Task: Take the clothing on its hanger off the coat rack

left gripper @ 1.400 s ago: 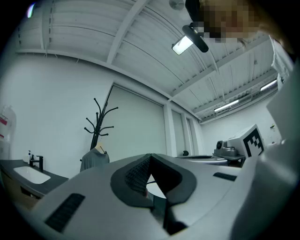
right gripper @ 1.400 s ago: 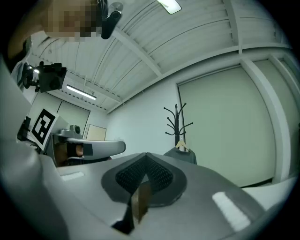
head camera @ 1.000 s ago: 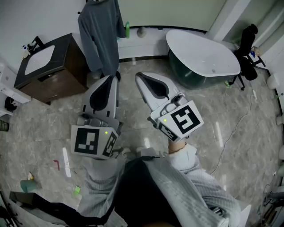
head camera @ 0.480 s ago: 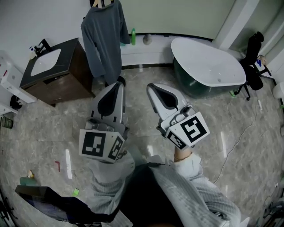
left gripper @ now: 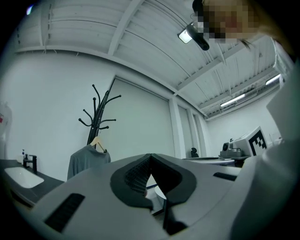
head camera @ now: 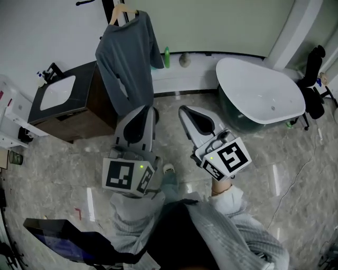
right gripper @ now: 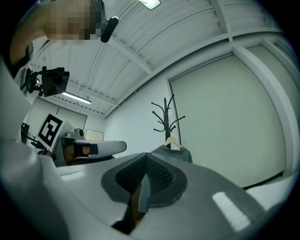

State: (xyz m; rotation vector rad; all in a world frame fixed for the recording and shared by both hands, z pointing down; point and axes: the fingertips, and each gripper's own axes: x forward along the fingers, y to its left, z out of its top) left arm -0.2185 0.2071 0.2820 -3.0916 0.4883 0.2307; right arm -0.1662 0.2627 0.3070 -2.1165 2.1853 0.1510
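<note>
A grey long-sleeved shirt point(head camera: 127, 63) hangs on a wooden hanger point(head camera: 122, 10) from a black coat rack point(left gripper: 99, 112) against the back wall. The left gripper view shows the shirt point(left gripper: 86, 161) to the left of and beyond the jaws. In the right gripper view the shirt point(right gripper: 176, 152) and its hanger point(right gripper: 172, 140) sit just beyond the jaws. My left gripper point(head camera: 148, 109) is shut and holds nothing, its tip just below the shirt's hem. My right gripper point(head camera: 183, 109) is shut and holds nothing too, a little to the right of the shirt.
A dark wood vanity with a white sink point(head camera: 55, 97) stands left of the shirt. A white bathtub point(head camera: 259, 89) is at the right, with a black office chair point(head camera: 315, 66) beyond it. A green bottle point(head camera: 167, 57) stands on the ledge by the wall.
The shirt and rack have drawn nearer and sit lower in the head view. Both grippers have come closer to the shirt's hem and stay shut.
</note>
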